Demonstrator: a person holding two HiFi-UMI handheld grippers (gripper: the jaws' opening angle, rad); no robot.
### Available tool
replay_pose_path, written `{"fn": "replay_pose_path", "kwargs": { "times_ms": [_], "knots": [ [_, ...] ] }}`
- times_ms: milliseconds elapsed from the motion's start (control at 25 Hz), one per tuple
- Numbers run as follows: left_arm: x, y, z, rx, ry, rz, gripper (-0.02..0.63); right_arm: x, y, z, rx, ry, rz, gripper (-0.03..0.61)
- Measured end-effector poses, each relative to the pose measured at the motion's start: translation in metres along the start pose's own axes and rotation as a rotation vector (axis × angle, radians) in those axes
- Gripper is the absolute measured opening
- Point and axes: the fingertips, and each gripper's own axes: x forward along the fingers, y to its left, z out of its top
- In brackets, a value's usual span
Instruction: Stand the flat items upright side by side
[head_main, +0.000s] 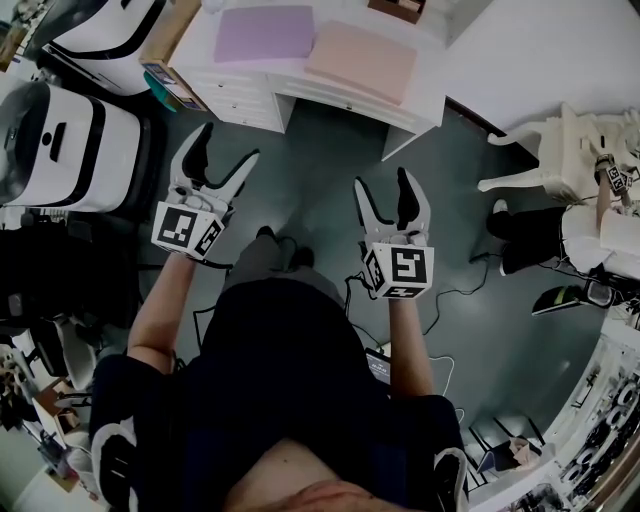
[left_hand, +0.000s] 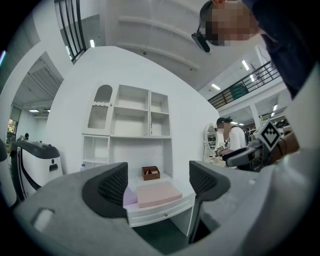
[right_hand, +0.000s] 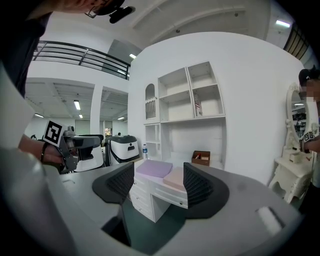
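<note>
Two flat items lie side by side on a white desk (head_main: 345, 90): a purple one (head_main: 266, 33) on the left and a pink one (head_main: 362, 60) on the right. The pink one (left_hand: 158, 193) also shows lying flat in the left gripper view, and both the purple one (right_hand: 154, 168) and the pink one (right_hand: 175, 177) show in the right gripper view. My left gripper (head_main: 224, 153) and right gripper (head_main: 383, 196) hover over the floor short of the desk, apart from the items. Both stand open with nothing between their jaws.
A small brown box (left_hand: 150, 173) sits at the back of the desk under white shelves (left_hand: 131, 117). White machines (head_main: 62, 145) stand at the left. A white dressing table (head_main: 575, 150) and a person (left_hand: 231, 137) are at the right. Cables (head_main: 455, 292) trail on the dark floor.
</note>
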Motion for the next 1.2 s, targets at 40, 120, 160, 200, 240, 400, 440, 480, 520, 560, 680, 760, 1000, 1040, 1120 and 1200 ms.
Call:
{"fn": "replay_pose_path", "kwargs": {
  "times_ms": [40, 120, 160, 200, 240, 400, 440, 480, 520, 560, 680, 760, 1000, 1040, 1120, 1200],
  "knots": [
    [0.004, 0.002, -0.001, -0.004, 0.002, -0.004, 0.393, 0.003, -0.002, 0.0, 0.003, 0.001, -0.001, 0.305],
    [0.014, 0.006, -0.002, -0.012, 0.007, -0.016, 0.393, 0.011, -0.007, -0.001, 0.012, 0.001, -0.005, 0.305],
    [0.02, 0.008, -0.002, -0.012, 0.01, -0.027, 0.393, 0.015, -0.01, -0.001, 0.017, 0.003, -0.009, 0.305],
    [0.026, 0.009, -0.003, -0.005, 0.014, -0.041, 0.393, 0.018, -0.012, -0.002, 0.022, 0.005, -0.015, 0.305],
    [0.032, 0.011, -0.004, 0.004, 0.018, -0.056, 0.393, 0.022, -0.013, -0.003, 0.026, 0.008, -0.022, 0.305],
    [0.057, 0.02, -0.008, 0.008, 0.024, -0.125, 0.399, 0.038, -0.018, -0.004, 0.042, 0.013, -0.059, 0.31],
    [0.065, 0.023, -0.008, 0.009, 0.024, -0.144, 0.4, 0.043, -0.02, -0.003, 0.049, 0.012, -0.07, 0.31],
    [0.074, 0.026, -0.01, 0.012, 0.024, -0.164, 0.4, 0.05, -0.022, -0.003, 0.059, 0.011, -0.081, 0.311],
    [0.083, 0.03, -0.011, 0.012, 0.024, -0.182, 0.4, 0.057, -0.024, -0.003, 0.071, 0.011, -0.093, 0.311],
    [0.093, 0.036, -0.012, 0.008, 0.025, -0.199, 0.4, 0.065, -0.027, -0.003, 0.082, 0.014, -0.105, 0.311],
    [0.126, 0.057, -0.015, -0.005, 0.028, -0.25, 0.405, 0.096, -0.03, -0.007, 0.11, 0.034, -0.143, 0.314],
    [0.146, 0.073, -0.016, -0.004, 0.028, -0.287, 0.405, 0.116, -0.032, -0.01, 0.125, 0.051, -0.175, 0.314],
    [0.21, 0.113, -0.018, -0.003, 0.027, -0.405, 0.407, 0.173, -0.048, -0.008, 0.178, 0.069, -0.287, 0.314],
    [0.219, 0.118, -0.018, -0.006, 0.026, -0.421, 0.406, 0.18, -0.05, -0.008, 0.187, 0.069, -0.304, 0.314],
    [0.236, 0.125, -0.019, -0.003, 0.028, -0.455, 0.405, 0.193, -0.053, -0.008, 0.207, 0.067, -0.335, 0.314],
    [0.253, 0.128, -0.022, -0.004, 0.036, -0.487, 0.407, 0.202, -0.056, -0.011, 0.225, 0.073, -0.36, 0.314]
  ]
}}
